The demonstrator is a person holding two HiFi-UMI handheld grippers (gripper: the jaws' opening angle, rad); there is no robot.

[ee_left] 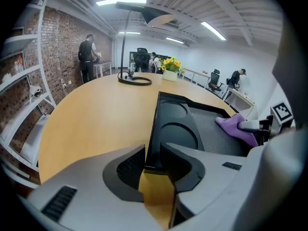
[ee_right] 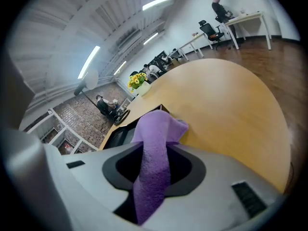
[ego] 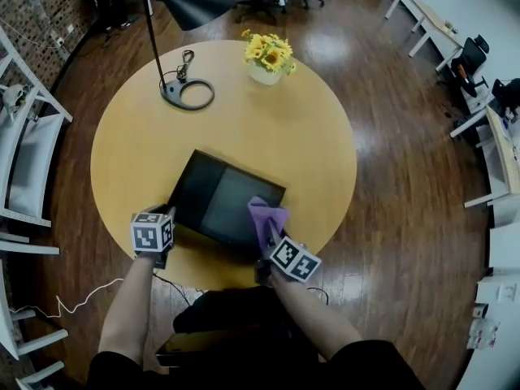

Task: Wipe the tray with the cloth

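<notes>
A black tray (ego: 213,192) with round recesses lies on the near part of the round wooden table (ego: 313,136). My left gripper (ego: 166,215) is at the tray's near-left corner, and in the left gripper view the tray's rim (ee_left: 159,129) runs between the pads of that gripper (ee_left: 153,163), which press on it. My right gripper (ego: 266,238) is shut on a purple cloth (ego: 265,214), whose free end rests on the tray's near-right part. The cloth (ee_right: 155,153) fills the gap of the right gripper (ee_right: 154,172). From the left, the cloth (ee_left: 237,127) shows on the tray floor.
A black desk lamp with a ring base (ego: 188,93) and a vase of yellow flowers (ego: 268,55) stand at the table's far side. White shelving (ego: 28,153) stands at the left. Office desks and chairs (ego: 467,63) stand at the right, and people stand far off.
</notes>
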